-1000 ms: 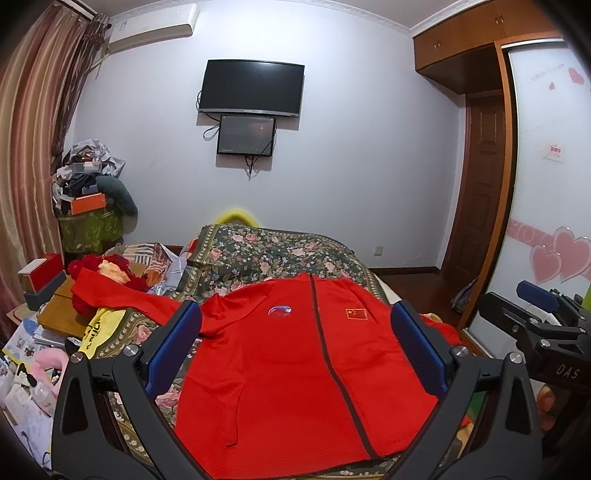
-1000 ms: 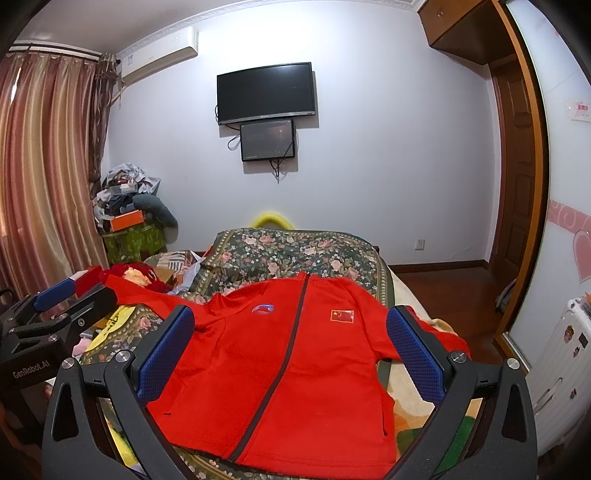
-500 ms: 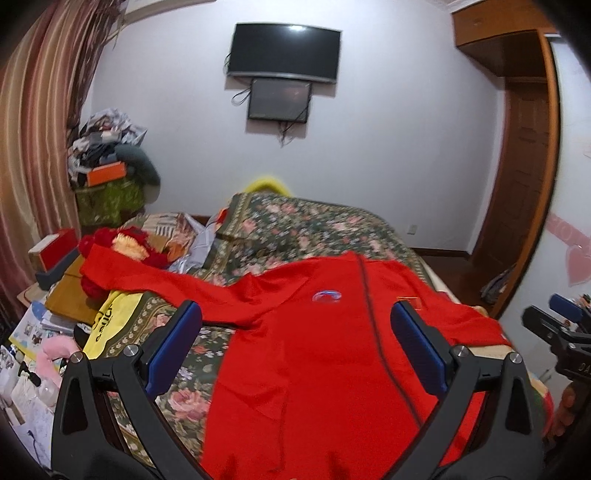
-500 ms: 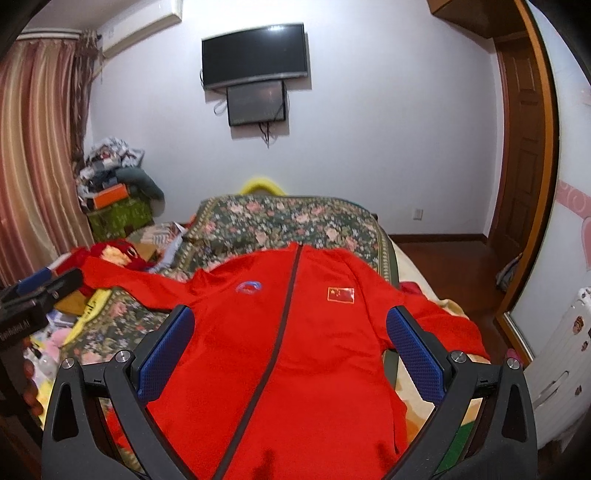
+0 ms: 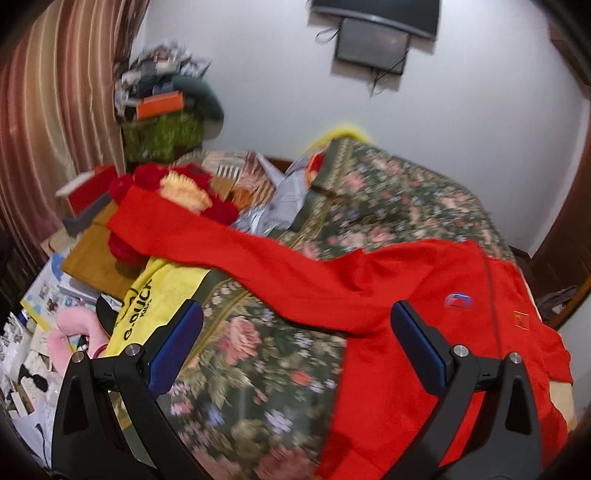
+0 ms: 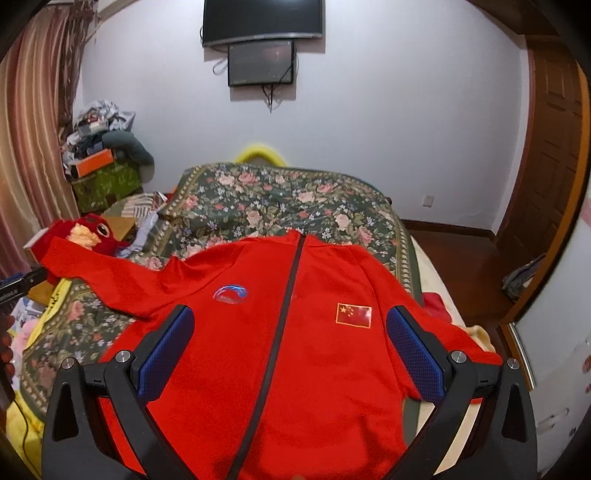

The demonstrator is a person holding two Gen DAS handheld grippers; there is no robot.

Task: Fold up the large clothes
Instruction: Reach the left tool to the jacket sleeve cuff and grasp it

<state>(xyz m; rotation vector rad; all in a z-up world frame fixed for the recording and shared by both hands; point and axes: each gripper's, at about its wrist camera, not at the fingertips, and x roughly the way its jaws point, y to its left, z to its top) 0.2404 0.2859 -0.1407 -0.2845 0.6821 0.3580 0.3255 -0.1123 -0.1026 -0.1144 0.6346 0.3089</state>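
A large red zip jacket lies front-up and spread flat on a floral bedspread. It has a blue chest logo and a flag patch. Its left sleeve stretches out to the left over the bed's edge. My right gripper is open and empty, above the jacket's chest. My left gripper is open and empty, above the bedspread beside the jacket's left side, below the sleeve.
Left of the bed sit a red plush toy, a yellow bag, boxes and papers. A cluttered green box pile stands by the curtain. A TV hangs on the far wall. A wooden door is at right.
Both grippers have tilted down and moved closer to the bed. The left one has swung left, toward the outstretched sleeve. Both stay open.
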